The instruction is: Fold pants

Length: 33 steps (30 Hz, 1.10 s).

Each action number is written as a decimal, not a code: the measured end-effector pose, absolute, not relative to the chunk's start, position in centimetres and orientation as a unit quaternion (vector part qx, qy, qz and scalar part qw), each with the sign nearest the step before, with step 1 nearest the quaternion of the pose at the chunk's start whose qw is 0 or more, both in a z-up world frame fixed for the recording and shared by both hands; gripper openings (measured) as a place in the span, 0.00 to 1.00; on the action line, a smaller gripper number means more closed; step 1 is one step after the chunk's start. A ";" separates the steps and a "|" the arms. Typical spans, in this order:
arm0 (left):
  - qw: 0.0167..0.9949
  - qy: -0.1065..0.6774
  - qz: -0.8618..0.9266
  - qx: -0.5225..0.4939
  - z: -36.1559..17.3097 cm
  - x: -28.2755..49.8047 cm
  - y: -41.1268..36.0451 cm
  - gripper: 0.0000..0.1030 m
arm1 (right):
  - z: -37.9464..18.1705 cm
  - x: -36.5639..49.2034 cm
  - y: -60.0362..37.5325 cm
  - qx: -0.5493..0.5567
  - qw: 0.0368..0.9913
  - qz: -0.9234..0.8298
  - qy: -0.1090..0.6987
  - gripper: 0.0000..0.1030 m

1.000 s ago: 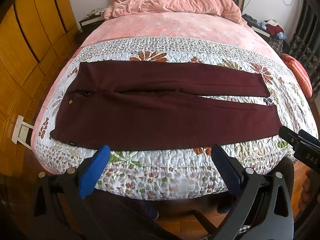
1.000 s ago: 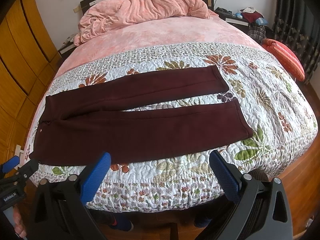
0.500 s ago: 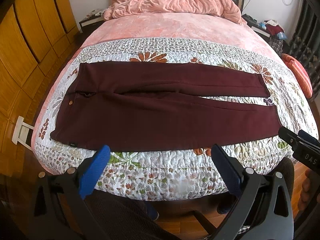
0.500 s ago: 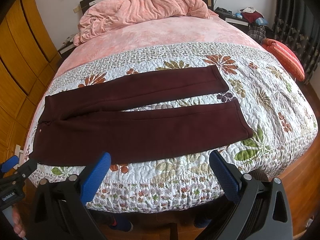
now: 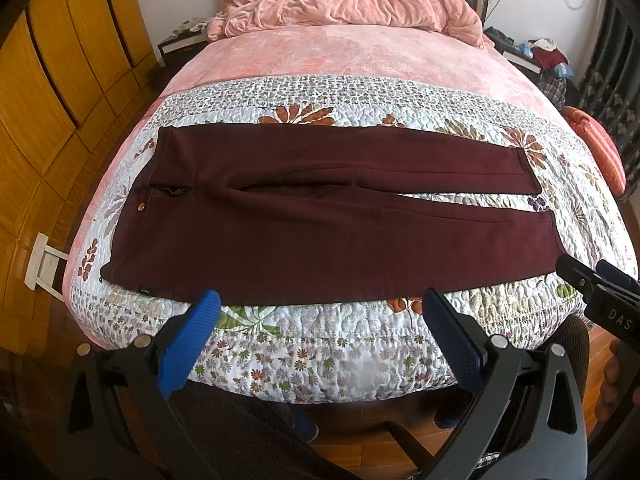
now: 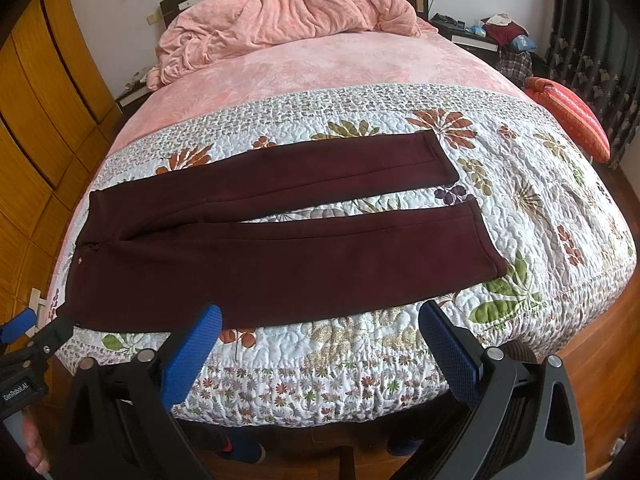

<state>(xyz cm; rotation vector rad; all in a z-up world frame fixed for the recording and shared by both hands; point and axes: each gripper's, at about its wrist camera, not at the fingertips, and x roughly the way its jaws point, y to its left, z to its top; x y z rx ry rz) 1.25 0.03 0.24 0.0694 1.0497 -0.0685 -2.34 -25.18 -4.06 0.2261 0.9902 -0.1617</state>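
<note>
Pants (image 5: 332,224) lie flat ahead of both fingertips, ready for folding; your left gripper (image 5: 320,312) and right gripper (image 6: 320,324) hover wide open, holding nothing.

A: Pants? 
B: Maroon pants (image 6: 280,248) flat across floral quilt (image 6: 520,208) on the bed, waist left, legs right, slightly apart at the hems.

A: Right gripper (image 6: 320,344)? 
B: Jaws wide apart, holding nothing, near the bed's foot edge.

A: Other? 
B: Left gripper (image 6: 28,344) at lower left, beside the waistband corner. Pink blanket (image 6: 288,12) heaped by the headboard.
</note>
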 end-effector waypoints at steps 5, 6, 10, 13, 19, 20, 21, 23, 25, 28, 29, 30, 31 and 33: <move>0.862 0.504 -0.032 0.038 0.0 1.7 -0.2 0.97 | -4.0 -2.3 -25.4 0.110 0.868 -0.076 0.477 0.96; 0.862 0.504 -0.032 0.039 0.0 1.8 -0.3 0.97 | -4.2 -2.3 -25.4 0.113 0.866 -0.075 0.481 0.96; 0.858 0.511 -0.035 0.033 -0.6 2.2 -0.3 0.97 | -4.9 -1.6 -26.0 0.110 0.869 -0.073 0.477 0.96; 0.833 0.550 -0.065 0.005 -2.4 3.3 0.2 0.97 | -5.2 -0.8 -27.1 0.113 0.869 -0.060 0.478 0.96; 0.807 0.589 -0.049 -0.018 -5.9 7.1 1.9 0.97 | -5.9 5.6 -36.0 0.116 0.875 -0.089 0.462 0.96; 0.807 0.588 -0.045 -0.022 -6.3 8.1 2.1 0.97 | -6.6 7.5 -38.2 0.117 0.867 -0.091 0.475 0.96; 0.809 0.586 -0.042 -0.024 -6.5 8.8 2.2 0.97 | -7.3 9.1 -39.9 0.117 0.859 -0.093 0.490 0.96; 0.816 0.575 -0.054 -0.028 -7.0 10.9 1.8 0.97 | -9.4 12.7 -43.7 0.119 0.839 -0.098 0.523 0.96; 0.827 0.558 -0.060 -0.025 -7.5 12.9 0.9 0.97 | -11.4 16.6 -47.3 0.123 0.829 -0.090 0.538 0.96; 0.822 0.564 -0.072 -0.037 -8.6 16.7 -1.0 0.97 | -14.5 21.1 -51.0 0.115 0.809 -0.088 0.570 0.96; 0.813 0.574 -0.078 -0.050 -9.0 18.2 -1.7 0.97 | -15.6 22.6 -52.1 0.114 0.804 -0.087 0.577 0.96; 0.807 0.581 -0.081 -0.062 -9.3 19.4 -2.2 0.97 | -16.6 23.5 -52.4 0.121 0.803 -0.085 0.577 0.96; 0.801 0.587 -0.087 -0.076 -9.8 21.2 -3.0 0.97 | -17.1 24.5 -52.9 0.127 0.804 -0.080 0.575 0.96; 0.796 0.594 -0.089 -0.074 -10.4 23.7 -4.8 0.97 | -18.2 26.2 -53.5 0.143 0.803 -0.059 0.576 0.95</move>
